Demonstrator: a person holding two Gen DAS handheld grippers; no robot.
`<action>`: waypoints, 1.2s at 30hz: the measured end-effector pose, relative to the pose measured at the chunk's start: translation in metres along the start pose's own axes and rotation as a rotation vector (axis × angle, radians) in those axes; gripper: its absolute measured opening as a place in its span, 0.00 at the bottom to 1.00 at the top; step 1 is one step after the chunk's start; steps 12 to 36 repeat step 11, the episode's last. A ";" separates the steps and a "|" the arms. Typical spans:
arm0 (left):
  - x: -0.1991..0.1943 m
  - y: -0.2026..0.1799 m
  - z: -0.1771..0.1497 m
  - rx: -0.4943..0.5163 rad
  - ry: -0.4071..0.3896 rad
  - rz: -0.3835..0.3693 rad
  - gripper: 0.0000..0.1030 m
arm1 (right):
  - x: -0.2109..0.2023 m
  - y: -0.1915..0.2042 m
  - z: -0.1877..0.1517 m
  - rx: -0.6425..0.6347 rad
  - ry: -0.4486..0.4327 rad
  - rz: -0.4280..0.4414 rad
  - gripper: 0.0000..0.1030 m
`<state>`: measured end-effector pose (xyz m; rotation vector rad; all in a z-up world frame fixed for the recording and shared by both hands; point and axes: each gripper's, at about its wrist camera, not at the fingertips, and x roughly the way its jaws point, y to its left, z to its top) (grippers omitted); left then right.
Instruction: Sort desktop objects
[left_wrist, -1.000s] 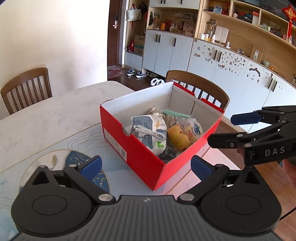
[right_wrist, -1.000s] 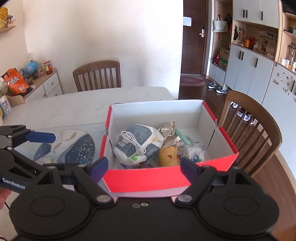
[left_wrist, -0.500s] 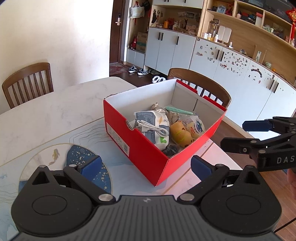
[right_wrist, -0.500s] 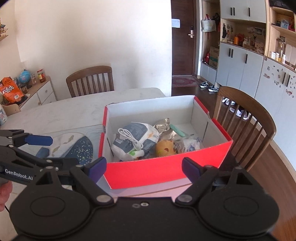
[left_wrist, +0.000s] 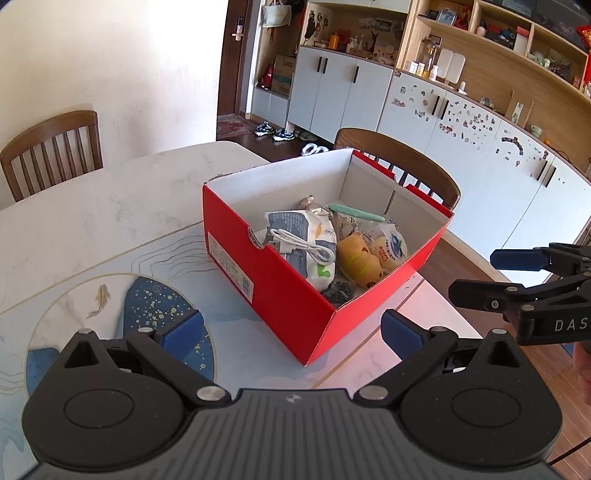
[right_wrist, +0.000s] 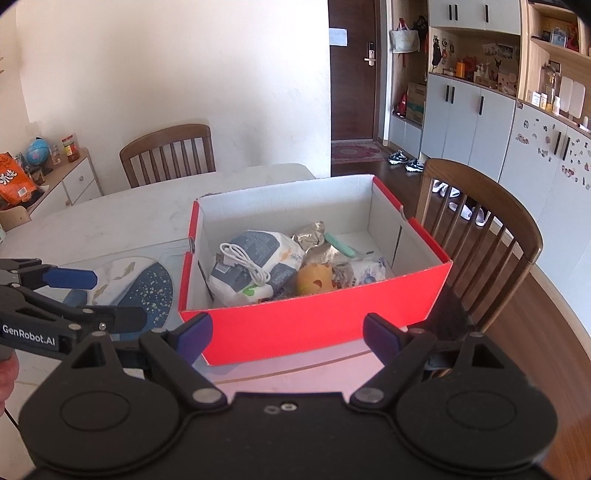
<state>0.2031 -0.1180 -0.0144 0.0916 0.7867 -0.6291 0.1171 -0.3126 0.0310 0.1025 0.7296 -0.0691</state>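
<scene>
Both grippers wide open, empty. Red box (right_wrist: 314, 325) w/ items sits at 12 o'clock of right gripper (right_wrist: 288, 332), nearer than left gripper (left_wrist: 291, 328); cable (right_wrist: 243, 264) lies at 11.

Left gripper (left_wrist: 291, 328): black plastic body, ribbed grey-black top plate at the bottom centre of the left wrist frame, small logo mark on it. Two round black discs flank the plate. Triangular cut-outs in the linkage arms; silver screws at the pivots. Blue pads (left_wrist: 183, 328) on both fingertips.

Right gripper (right_wrist: 287, 334): same build, smooth black plate with two small holes at bottom centre. Pads (right_wrist: 194, 334) read blue-purple.

Markings: white "GenRobot.AI" at left edge of the right wrist frame; "DAS" at right edge of the left wrist frame.
</scene>
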 end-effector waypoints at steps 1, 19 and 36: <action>0.000 0.000 0.000 0.002 -0.001 0.001 1.00 | 0.000 0.000 0.000 0.003 0.001 0.000 0.86; -0.006 0.001 0.000 0.024 -0.021 0.005 1.00 | 0.003 0.002 -0.002 0.003 0.011 0.004 0.86; -0.006 0.001 0.000 0.024 -0.021 0.005 1.00 | 0.003 0.002 -0.002 0.003 0.011 0.004 0.86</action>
